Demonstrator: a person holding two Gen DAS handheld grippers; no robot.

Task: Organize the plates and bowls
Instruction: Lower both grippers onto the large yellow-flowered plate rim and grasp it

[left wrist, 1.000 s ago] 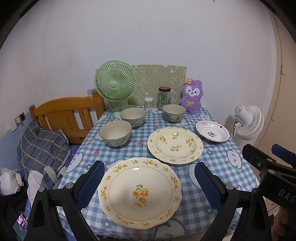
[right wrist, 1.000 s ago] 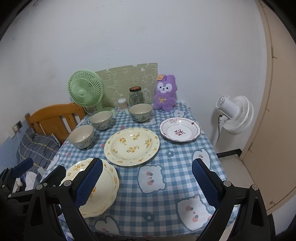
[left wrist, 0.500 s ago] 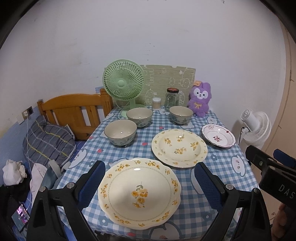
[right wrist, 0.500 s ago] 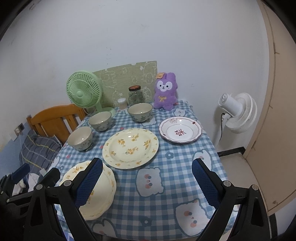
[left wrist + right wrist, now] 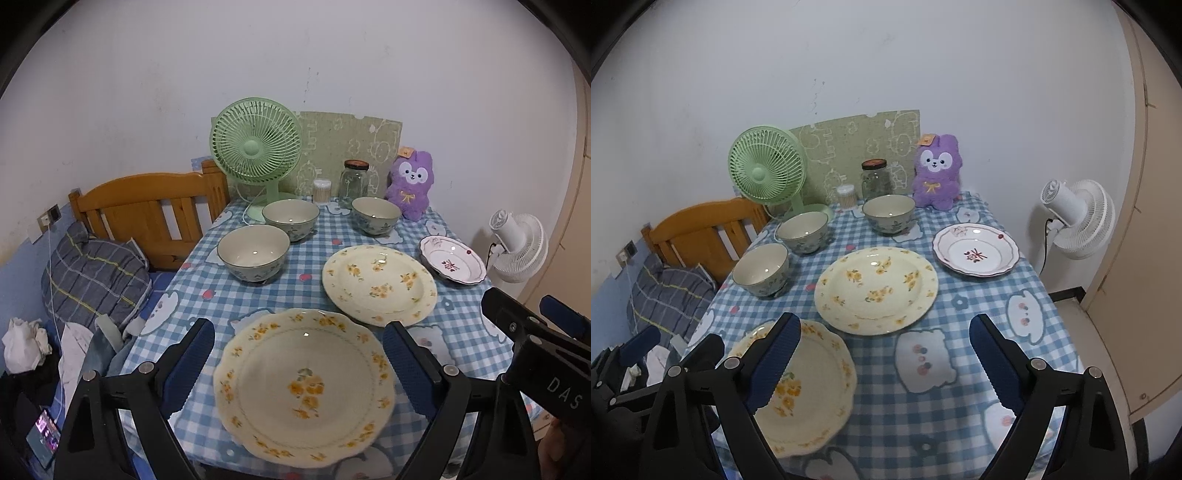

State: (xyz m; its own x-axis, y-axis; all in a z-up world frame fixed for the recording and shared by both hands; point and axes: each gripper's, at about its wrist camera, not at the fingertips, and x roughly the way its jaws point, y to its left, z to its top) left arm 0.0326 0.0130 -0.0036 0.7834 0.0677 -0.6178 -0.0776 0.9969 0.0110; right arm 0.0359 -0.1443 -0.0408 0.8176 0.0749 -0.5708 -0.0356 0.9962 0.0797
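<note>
Cream flowered near plate point(image 5: 303, 387) lies flat at table point(image 5: 461, 332) edge, framed by left gripper point(image 5: 297, 363); jaws wide, just narrowing, nothing pinched. Right gripper point(image 5: 884, 363) wide, empty. Likely first pick for stacking.

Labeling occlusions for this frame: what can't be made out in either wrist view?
- Nearest yellow-flower plate: right wrist view, near-left part hidden behind the right gripper finger.
- Glass jar contents: both views, too small.
- Table front edge: left wrist view, hidden behind the left gripper frame.
- Phone screen: left wrist view, too small to read.
</note>
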